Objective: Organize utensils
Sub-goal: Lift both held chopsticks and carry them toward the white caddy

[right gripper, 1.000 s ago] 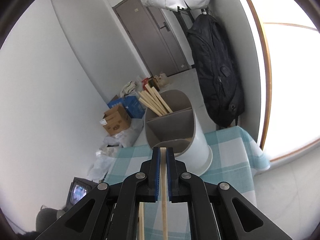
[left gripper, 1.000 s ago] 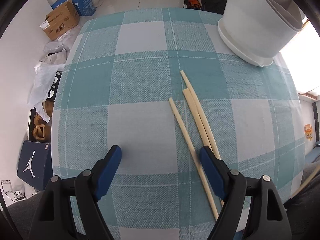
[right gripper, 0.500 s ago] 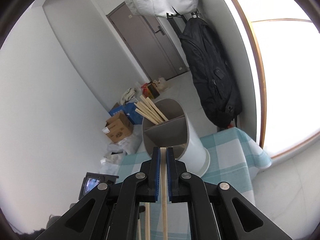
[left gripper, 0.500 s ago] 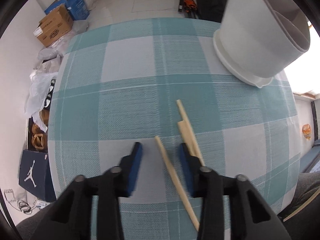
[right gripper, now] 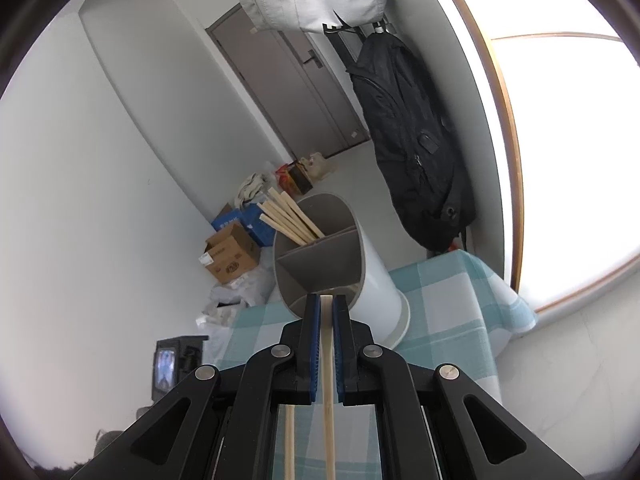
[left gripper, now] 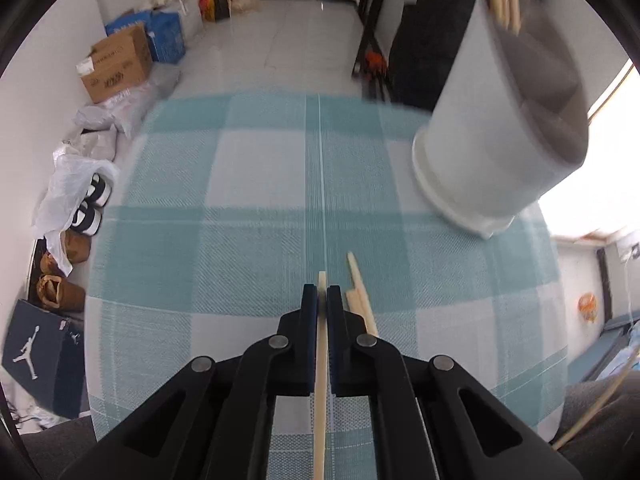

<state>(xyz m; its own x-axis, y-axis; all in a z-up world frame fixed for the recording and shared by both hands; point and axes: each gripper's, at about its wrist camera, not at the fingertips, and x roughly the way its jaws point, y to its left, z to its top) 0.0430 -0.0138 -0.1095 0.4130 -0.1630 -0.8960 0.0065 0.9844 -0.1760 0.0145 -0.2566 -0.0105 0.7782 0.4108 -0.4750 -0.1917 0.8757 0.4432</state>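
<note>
Closed since before, left hand-held gripper (left gripper: 322,300) pinches one chopstick (left gripper: 321,392) (lengthwise between pads).

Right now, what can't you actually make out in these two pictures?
- Left wrist view: the white holder is motion-blurred, its compartments unclear.
- Left wrist view: the loose chopsticks on the tablecloth run behind the left gripper.
- Right wrist view: the right gripper hides the holder's nearest compartment.
</note>
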